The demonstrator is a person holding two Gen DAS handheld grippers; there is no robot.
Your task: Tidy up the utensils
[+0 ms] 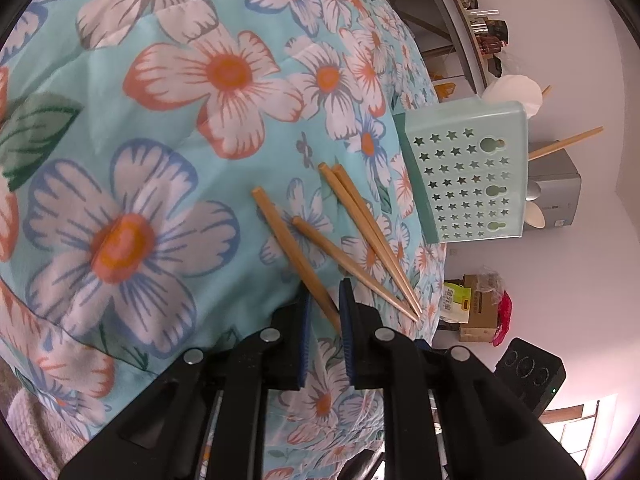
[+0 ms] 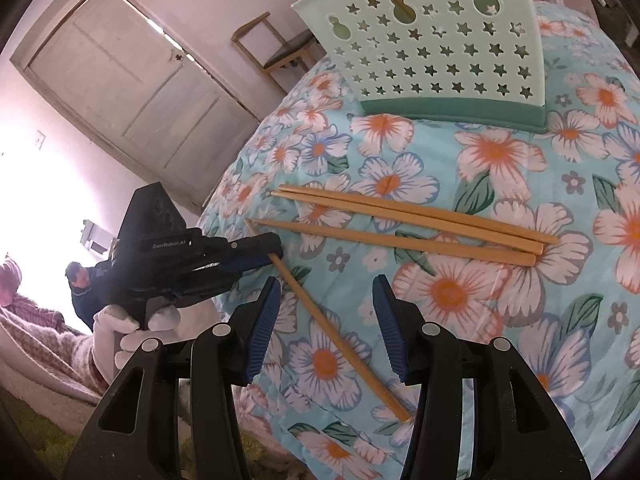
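Apparently the left gripper (image 1: 325, 312) comes first: its blue pads are pressed together on the thin end of one chopstick (image 1: 294, 248), which runs forward and away from the fingers across the flowered cloth (image 1: 160, 120). Gripping near the tip probably lets the long thick end swing free for lifting toward the holder. Just to the right of those fingers lie three more chopsticks (image 1: 360, 240), two of them side by side, their points close to the tool. Farther ahead and to the right stands the pale green utensil holder (image 1: 460, 176) with star holes, already carrying some sticks. The right gripper (image 2: 326, 312) hovers spread, nothing between its pads, over the middle of the same chopstick, likely waiting to steady it or to take the next one.
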